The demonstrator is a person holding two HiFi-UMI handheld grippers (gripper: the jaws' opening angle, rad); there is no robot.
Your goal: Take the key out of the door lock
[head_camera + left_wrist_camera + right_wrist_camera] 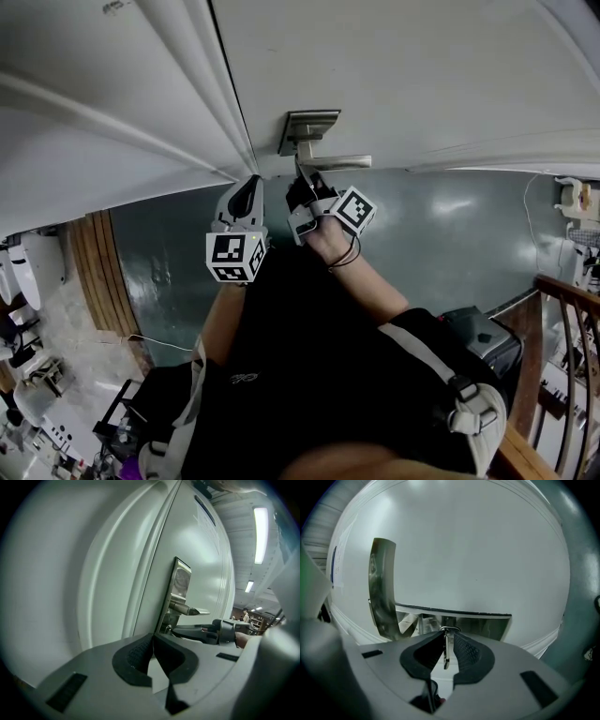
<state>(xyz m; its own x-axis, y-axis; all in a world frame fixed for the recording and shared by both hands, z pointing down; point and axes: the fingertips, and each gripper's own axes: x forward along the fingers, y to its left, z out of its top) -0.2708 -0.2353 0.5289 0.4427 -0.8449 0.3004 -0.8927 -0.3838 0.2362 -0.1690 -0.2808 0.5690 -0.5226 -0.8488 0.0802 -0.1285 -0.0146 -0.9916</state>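
Two grippers are at the door [422,75], and only one is engaged. Your right gripper [447,637] is set under the handle [454,620], beside the lock plate [382,588], with the key [447,651] standing edge-on between its pads. Finding: the jaws stand narrow round the key. One pad lies against it, but a sliver of light shows on the other side, so I rate this as not yet clamped. Your left gripper [152,637] is closed, tips together, with nothing between them. It hangs just left of the handle, near the door edge, doing no work. Status of the key: it sits at the lock plate just below the handle. By its position I judge it to be in the lock, though the keyhole is hidden behind the jaws. Done: approach and alignment on the key. Outstanding: close fully on the key head, draw it straight out, square to the door, and carry it clear. Risk, in my judgement: pulling before both pads bite will let the thin head slip, and pulling at an angle may bind the blade. Confirm the key is turned to its release position, since these views do not show that.
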